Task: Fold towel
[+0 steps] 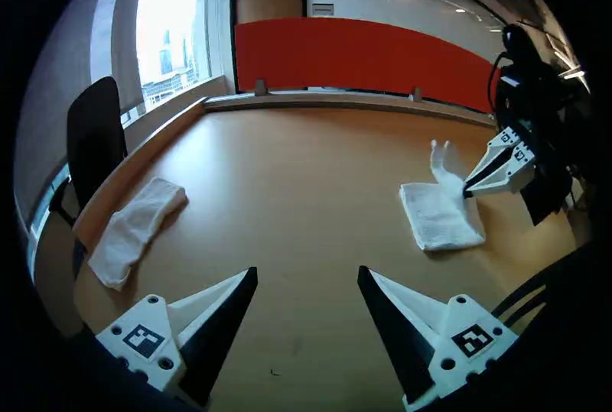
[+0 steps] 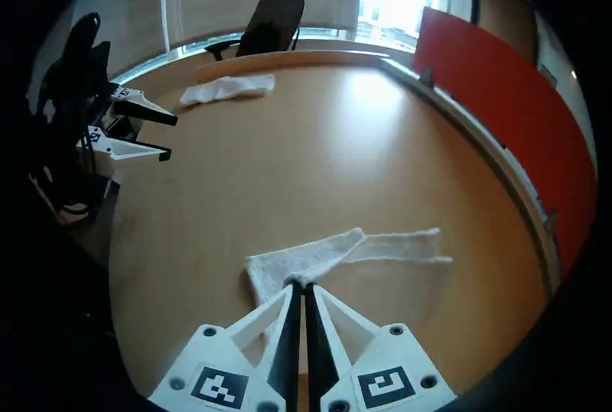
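My right gripper (image 2: 304, 290) has its jaws pinched on the towel (image 2: 306, 259) edge to carry the fold over; left gripper (image 1: 307, 274) hangs wide open, empty.

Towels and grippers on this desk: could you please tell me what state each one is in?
Right gripper, jaws shut on the half-folded towel.
Left gripper, jaws open, empty.
Half-folded towel, one edge lifted, rest flat on the desk.
Bunched towel, crumpled, untouched.
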{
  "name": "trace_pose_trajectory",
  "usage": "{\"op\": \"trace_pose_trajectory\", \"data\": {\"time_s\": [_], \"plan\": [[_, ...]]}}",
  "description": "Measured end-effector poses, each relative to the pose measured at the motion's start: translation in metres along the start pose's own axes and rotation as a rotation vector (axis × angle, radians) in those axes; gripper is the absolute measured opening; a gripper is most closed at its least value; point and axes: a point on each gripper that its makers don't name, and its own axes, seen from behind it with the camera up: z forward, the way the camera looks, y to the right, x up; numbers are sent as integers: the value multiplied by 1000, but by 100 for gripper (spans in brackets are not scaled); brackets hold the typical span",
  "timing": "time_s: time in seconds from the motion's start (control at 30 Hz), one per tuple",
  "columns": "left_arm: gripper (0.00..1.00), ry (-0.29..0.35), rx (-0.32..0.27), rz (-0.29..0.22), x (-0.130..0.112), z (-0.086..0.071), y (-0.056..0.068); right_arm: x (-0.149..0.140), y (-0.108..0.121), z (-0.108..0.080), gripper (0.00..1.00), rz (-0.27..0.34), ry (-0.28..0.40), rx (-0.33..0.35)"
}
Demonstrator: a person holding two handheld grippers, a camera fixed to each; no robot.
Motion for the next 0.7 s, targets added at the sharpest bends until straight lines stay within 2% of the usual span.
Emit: {"op": "trace_pose_trajectory", "data": {"time_s": [0.1,0.2,0.7], "plan": [[98,5,-5,-4,-1,1,0,-7,-9,22,3,15,-24,42],[97,8,-11,-5,-2,3,1,-14,-15,37,3,36,-47,71],[97,-1,-11,14,0,4,-1,-11,-11,39,5,46,-37,77]]}}
